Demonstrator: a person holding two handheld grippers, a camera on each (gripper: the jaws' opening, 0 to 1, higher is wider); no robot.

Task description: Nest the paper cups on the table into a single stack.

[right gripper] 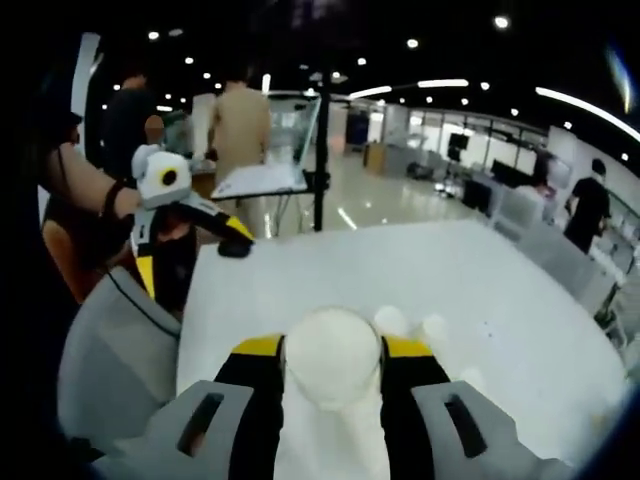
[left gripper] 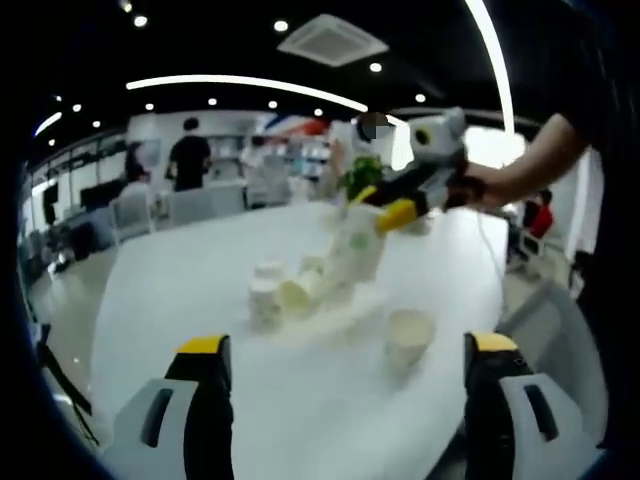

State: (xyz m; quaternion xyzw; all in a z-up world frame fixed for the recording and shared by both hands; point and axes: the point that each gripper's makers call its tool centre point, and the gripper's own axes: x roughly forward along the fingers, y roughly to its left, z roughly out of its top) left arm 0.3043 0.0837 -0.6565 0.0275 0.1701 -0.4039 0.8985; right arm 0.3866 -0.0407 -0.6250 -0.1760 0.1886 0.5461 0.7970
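Observation:
On the white table [left gripper: 170, 290] my right gripper [left gripper: 395, 213] comes in from the right, shut on a tilted stack of paper cups [left gripper: 357, 250]. In the right gripper view the same cup stack [right gripper: 332, 362] sits end-on between my right gripper's [right gripper: 332, 346] yellow-tipped jaws. Below the stack a short pile of cups [left gripper: 265, 292] stands upright, with a lying cup [left gripper: 296, 296] beside it. A single upright cup [left gripper: 408, 336] stands nearer, to the right. My left gripper [left gripper: 347, 345] hangs open over the table's near edge, holding nothing. The left gripper [right gripper: 190, 258] is also at the table's left edge.
A grey chair [right gripper: 105, 345] stands by the table's left edge. Loose cups [right gripper: 432, 328] lie just past the held stack. A green plant [left gripper: 360, 176] stands at the table's far side. People and more chairs [left gripper: 190, 205] are in the background.

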